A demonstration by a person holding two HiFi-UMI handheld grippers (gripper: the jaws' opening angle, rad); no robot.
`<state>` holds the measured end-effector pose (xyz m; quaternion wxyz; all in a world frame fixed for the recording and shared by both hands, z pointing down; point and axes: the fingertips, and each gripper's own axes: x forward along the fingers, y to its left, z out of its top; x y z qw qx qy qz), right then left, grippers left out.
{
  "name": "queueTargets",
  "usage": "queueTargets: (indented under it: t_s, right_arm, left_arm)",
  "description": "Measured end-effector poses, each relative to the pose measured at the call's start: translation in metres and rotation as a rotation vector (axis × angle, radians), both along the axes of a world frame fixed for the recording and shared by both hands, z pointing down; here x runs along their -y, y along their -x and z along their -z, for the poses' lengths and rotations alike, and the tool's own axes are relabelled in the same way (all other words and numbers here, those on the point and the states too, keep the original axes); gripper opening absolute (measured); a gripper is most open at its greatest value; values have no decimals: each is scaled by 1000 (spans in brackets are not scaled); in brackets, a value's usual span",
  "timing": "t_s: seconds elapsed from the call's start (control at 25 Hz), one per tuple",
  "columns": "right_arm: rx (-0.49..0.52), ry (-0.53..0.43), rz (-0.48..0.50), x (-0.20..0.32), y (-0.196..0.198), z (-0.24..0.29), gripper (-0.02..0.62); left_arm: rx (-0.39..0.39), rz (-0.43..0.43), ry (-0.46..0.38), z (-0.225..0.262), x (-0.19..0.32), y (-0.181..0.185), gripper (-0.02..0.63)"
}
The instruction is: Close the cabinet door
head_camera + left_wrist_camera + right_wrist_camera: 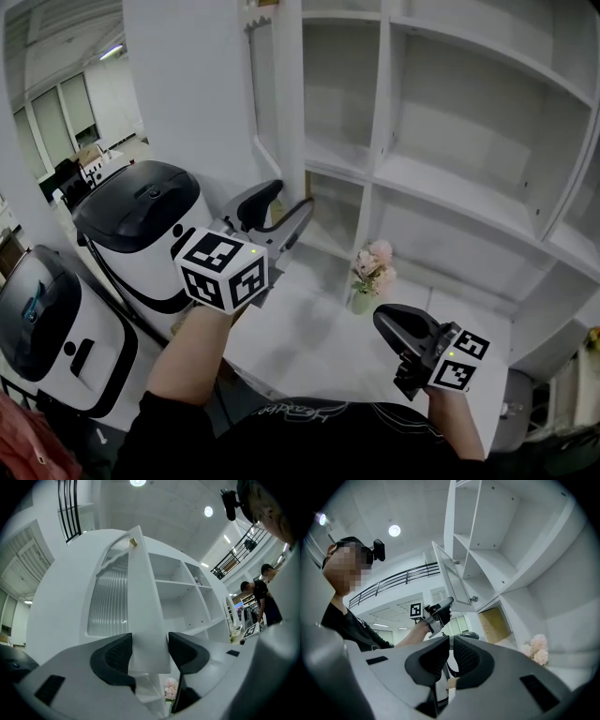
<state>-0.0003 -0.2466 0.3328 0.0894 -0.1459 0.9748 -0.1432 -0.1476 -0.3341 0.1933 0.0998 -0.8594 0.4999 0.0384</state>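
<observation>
Overhead, the cabinet door [289, 94] hangs wide open, edge-on to the white shelving. The left tongs [286, 208] sit near its lower corner and the right tongs [389, 323] are low over the surface [309, 337]. Left gripper view: tongs released, the door's free edge standing between the jaws, unpressed. Right gripper view: tongs clenched almost together on nothing. Judgement: a rigid hinged panel that should swing lightly. The ribbed glass inset looks fragile, so push on the solid edge frame, not the pane.

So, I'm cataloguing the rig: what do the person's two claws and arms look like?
The left claw and right claw have grey bodies with black ribbed pads. Each carries a white cube with black square markers and a small green dot. The top worn is black.
</observation>
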Motion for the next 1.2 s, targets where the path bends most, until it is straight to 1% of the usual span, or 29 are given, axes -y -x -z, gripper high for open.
queueTargets:
  t_s: [0.12,0.48,0.96,1.2]
  right_arm:
    - [8,0,-18,1,-8,0,54]
    - [17,0,-65,1,-28,0,54]
    - [25,7,-121,4,-56,-2,54]
    - [36,17,-140,6,-62,-6,54]
  left_arm:
    - [-19,-16,20,-1,11,-11,262]
    - [-2,21,17,-2,31,-32,263]
    - [7,44,6,-3,57,-54,262]
    - [21,50,8,-2,70,-62,261]
